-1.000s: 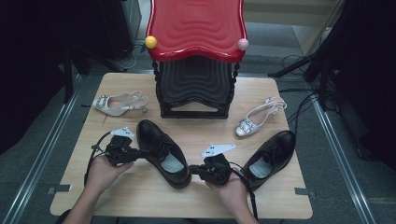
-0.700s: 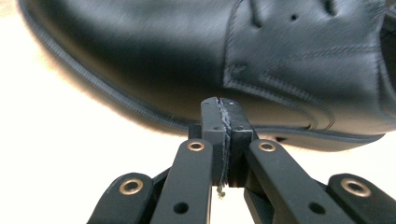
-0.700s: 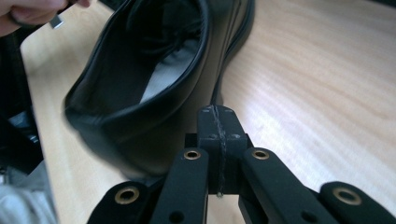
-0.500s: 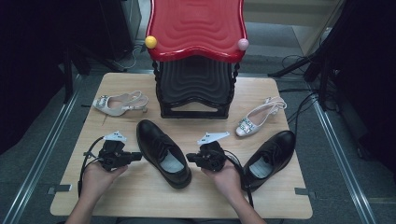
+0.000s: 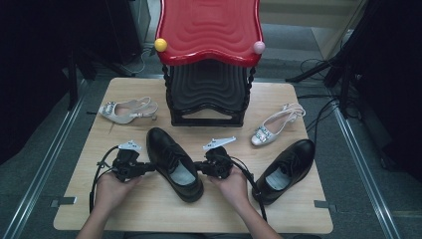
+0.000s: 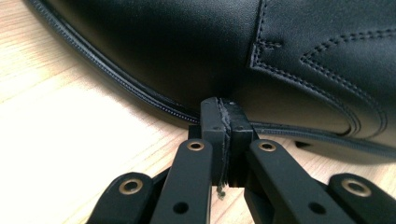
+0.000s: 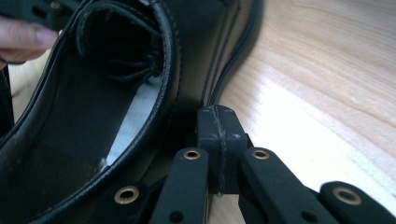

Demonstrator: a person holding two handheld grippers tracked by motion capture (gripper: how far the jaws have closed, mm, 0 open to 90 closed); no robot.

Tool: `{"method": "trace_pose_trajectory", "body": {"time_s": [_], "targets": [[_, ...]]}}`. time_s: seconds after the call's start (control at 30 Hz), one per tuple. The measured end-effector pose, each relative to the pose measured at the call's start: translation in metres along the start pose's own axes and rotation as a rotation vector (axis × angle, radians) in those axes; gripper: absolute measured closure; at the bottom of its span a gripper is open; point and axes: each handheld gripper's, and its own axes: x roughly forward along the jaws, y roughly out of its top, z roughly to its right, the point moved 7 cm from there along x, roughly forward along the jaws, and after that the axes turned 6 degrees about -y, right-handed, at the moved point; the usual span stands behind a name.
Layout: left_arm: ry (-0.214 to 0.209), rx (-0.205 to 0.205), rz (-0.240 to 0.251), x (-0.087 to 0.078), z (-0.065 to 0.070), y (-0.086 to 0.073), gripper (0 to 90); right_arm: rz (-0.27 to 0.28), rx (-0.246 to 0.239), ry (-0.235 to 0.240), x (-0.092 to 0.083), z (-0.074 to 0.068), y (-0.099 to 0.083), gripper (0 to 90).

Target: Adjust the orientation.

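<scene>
right gripper (image 5: pixel 201 168) moved in | black shoe (image 5: pixel 174 163) between grippers | rack (image 5: pixel 208 89) behind

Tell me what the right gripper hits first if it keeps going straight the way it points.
The right gripper, jaws shut, points at the outer side of the middle black shoe. It looks already against that side or nearly so; actual contact is hard to judge.

My two forearms come in from the near edge of the table. My left hand (image 5: pixel 110 190) holds the left gripper (image 5: pixel 148 166) low and level, pointing to my right, its jaws pressed fully together. My right hand (image 5: pixel 230 185) holds the right gripper (image 5: pixel 197 167) level too, pointing to my left, and its jaws are also closed tight together.
</scene>
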Motion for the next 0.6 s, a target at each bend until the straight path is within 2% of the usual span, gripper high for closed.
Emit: {"method": "trace_pose_trajectory", "body": {"time_s": [0.23, 0.6], "targets": [[-0.009, -0.001, -0.003, 0.002, 0.002, 0.002, 90.0, -0.01, -0.001, 0.019, -0.007, -0.009, -0.007, 90.0], [-0.021, 0.022, -0.021, 0.009, 0.007, 0.007, 90.0, -0.019, -0.001, 0.013, -0.013, -0.015, -0.015, 90.0]]}}
